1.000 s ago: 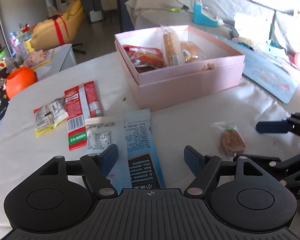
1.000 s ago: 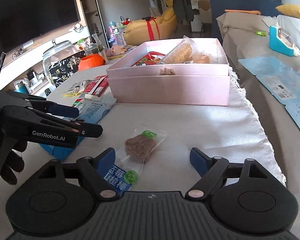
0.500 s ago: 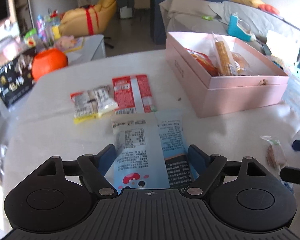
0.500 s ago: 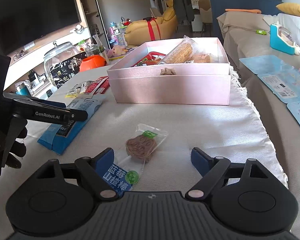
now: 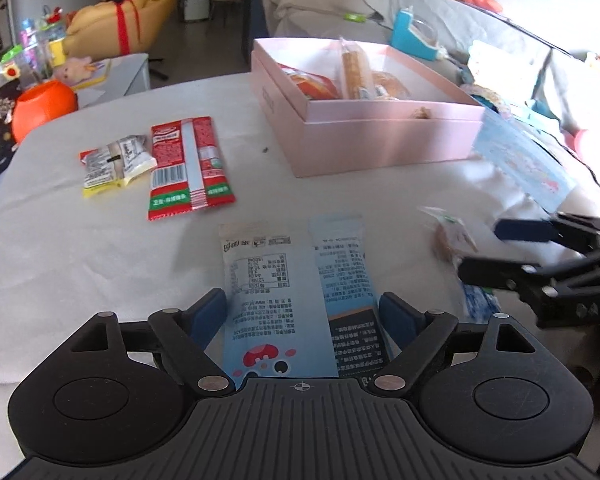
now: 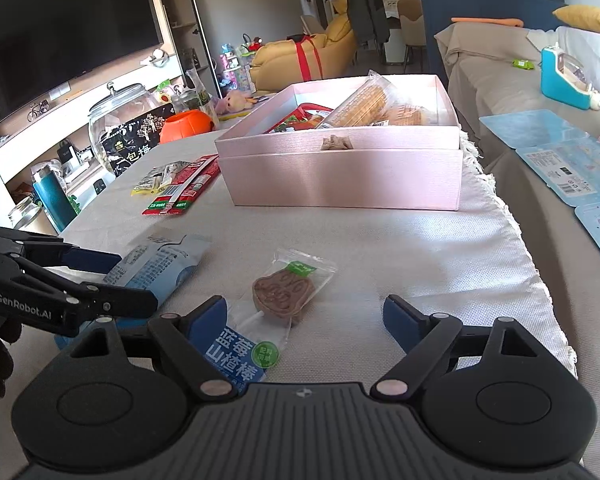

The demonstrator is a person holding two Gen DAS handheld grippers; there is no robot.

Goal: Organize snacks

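A pink box (image 5: 384, 140) holding several snacks stands at the back of the table; it also shows in the right wrist view (image 6: 340, 172). Two light blue packets (image 5: 276, 300) lie flat between the fingers of my open left gripper (image 5: 304, 316). A clear-wrapped brown lollipop (image 6: 284, 296) lies between the fingers of my open right gripper (image 6: 306, 320). A red packet (image 5: 188, 166) and small yellow-edged packets (image 5: 114, 160) lie at the left. The left gripper shows at the left in the right wrist view (image 6: 112, 280).
An orange pumpkin pot (image 5: 42, 108) sits at the table's far left corner. A glass jar (image 6: 118, 120) and a black bag (image 6: 134, 142) stand beyond it. A sofa with blue sheets (image 6: 560, 156) is on the right. The tablecloth's fringed edge (image 6: 540, 280) runs along the right.
My left gripper has swung left and then back, now centred over the two blue packets. My right gripper has stayed over the lollipop.
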